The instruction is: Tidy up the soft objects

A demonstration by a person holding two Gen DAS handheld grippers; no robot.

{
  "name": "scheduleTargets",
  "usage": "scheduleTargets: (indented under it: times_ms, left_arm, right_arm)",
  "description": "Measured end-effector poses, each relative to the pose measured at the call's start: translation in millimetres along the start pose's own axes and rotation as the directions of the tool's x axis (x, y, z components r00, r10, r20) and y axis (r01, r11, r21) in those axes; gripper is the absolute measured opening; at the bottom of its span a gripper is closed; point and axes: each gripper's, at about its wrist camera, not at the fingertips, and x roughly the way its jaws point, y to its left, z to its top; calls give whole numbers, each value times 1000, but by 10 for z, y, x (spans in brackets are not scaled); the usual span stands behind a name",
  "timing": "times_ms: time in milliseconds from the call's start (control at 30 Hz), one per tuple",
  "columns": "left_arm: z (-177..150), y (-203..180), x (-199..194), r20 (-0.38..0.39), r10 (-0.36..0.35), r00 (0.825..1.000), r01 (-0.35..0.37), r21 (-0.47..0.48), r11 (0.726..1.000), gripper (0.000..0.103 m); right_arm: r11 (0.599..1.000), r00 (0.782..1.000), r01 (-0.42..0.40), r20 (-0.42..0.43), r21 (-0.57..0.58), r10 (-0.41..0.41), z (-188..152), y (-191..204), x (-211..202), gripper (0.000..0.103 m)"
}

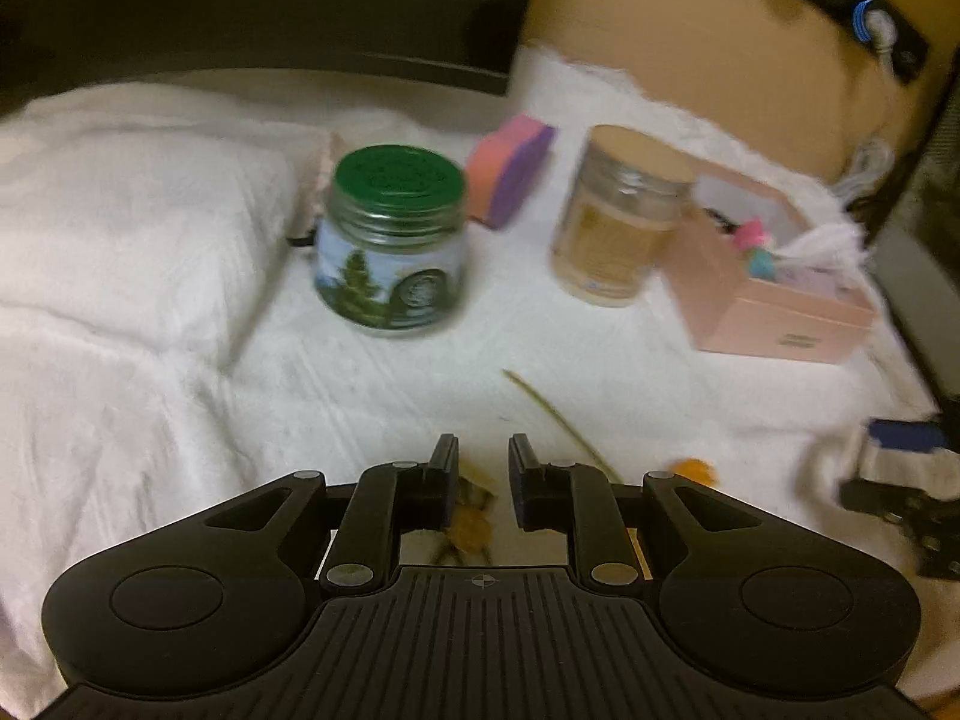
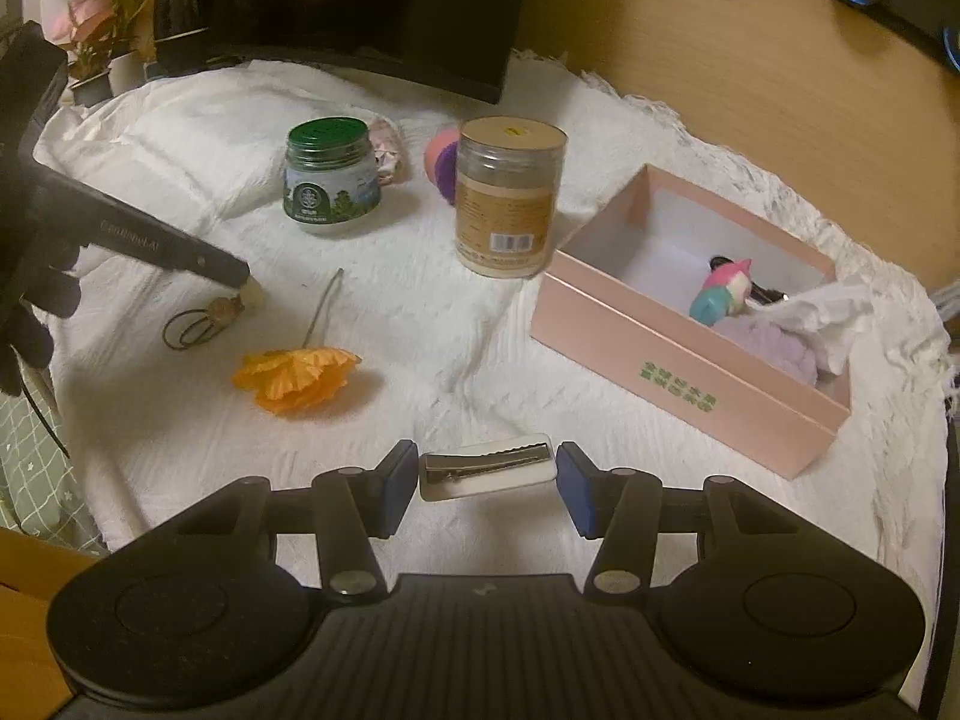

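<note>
My right gripper is shut on a white hair clip with a metal clasp, gripped end to end between the blue pads just above the white cloth. An orange fabric flower with a thin stem lies on the cloth to its front left. My left gripper stands open. Low between its fingers lies a small brownish thing with dark wire loops, close to the left finger. From the right wrist view the same gripper tips down over that looped thing. The pink box holds a pink-and-teal toy, a lilac fluffy piece and a white cloth.
A green-lidded jar and a tan canister stand mid-cloth, with a pink-and-purple sponge and a crumpled pink item behind them. A folded white pad lies at the left. A dark box and potted plants stand at the back.
</note>
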Motion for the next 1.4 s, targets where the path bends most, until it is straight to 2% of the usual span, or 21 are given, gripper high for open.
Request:
scheduleTargets:
  times_ms: [67, 100, 133, 300, 400, 433, 533, 600, 733, 867, 967, 1067, 1167, 1233, 1300, 1367, 1400]
  left_arm:
    - [1, -36, 118, -33, 34, 999, -33, 29, 999, 22]
    - [-14, -72, 166, -55, 61, 997, -57, 55, 997, 28]
    - [-39, -100, 188, -66, 74, 995, -68, 76, 995, 29]
    - [-112, -125, 213, -67, 68, 995, -61, 103, 993, 32]
    - [-67, -160, 253, -75, 44, 996, -37, 97, 995, 42]
    - [-58, -178, 263, -74, 34, 997, -27, 105, 994, 42]
    - [-93, -249, 254, -57, 65, 996, -55, 163, 985, 36]
    - [-143, -257, 219, -39, 80, 996, -71, 183, 981, 18]
    - [-178, -201, 117, -48, -40, 998, 45, 105, 993, 15]
    - [-65, -331, -95, 5, -107, 994, 106, 103, 989, 15]
    - [251, -468, -317, 74, -216, 974, 209, 98, 973, 15]
    - [715, -679, -454, 138, -334, 933, 315, 141, 939, 15]
    - [1240, -961, -476, 164, -426, 890, 394, 194, 898, 15]
    - [1640, -1178, -423, 154, -484, 861, 450, 210, 868, 15]
    - [1994, -1411, -303, 147, -507, 849, 471, 226, 853, 15]
    - [2250, -1578, -91, 136, -511, 849, 475, 229, 850, 17]
    - [2358, -1632, 73, 120, -533, 838, 504, 206, 839, 20]
  right_arm:
    - [1000, 1000, 5, -11, 12, -5, -17, -22, 22, 51]
    - [1000, 1000, 7, -14, 14, -7, -24, -20, 25, 51]
    - [1000, 1000, 6, -16, 13, -6, -30, -22, 25, 51]
    - [1000, 1000, 1, -24, 18, -1, -61, -29, 24, 51]
    - [1000, 999, 3, -38, 24, -2, -85, -37, 55, 51]
    - [1000, 999, 2, -42, 26, -1, -91, -40, 62, 51]
    - [1000, 999, 3, -43, 29, -2, -101, -49, 60, 51]
    - [1000, 999, 8, -40, 28, -7, -106, -69, 42, 51]
    - [999, 999, 36, -32, 41, -34, -125, -181, -32, 51]
    - [995, 997, 73, -18, 65, -72, -120, -350, -145, 51]
    - [991, 994, 101, 34, 84, -104, -39, -497, -319, 51]
    - [986, 982, 125, 128, 111, -138, 178, -674, -548, 50]
    - [981, 955, 164, 233, 105, -184, 501, -831, -745, 51]
    - [975, 932, 201, 286, 98, -222, 720, -923, -803, 51]
    - [969, 911, 229, 332, 91, -246, 906, -1021, -806, 51]
    - [964, 898, 250, 349, 95, -267, 1056, -1135, -720, 53]
    - [965, 903, 241, 340, 100, -261, 1103, -1195, -653, 63]
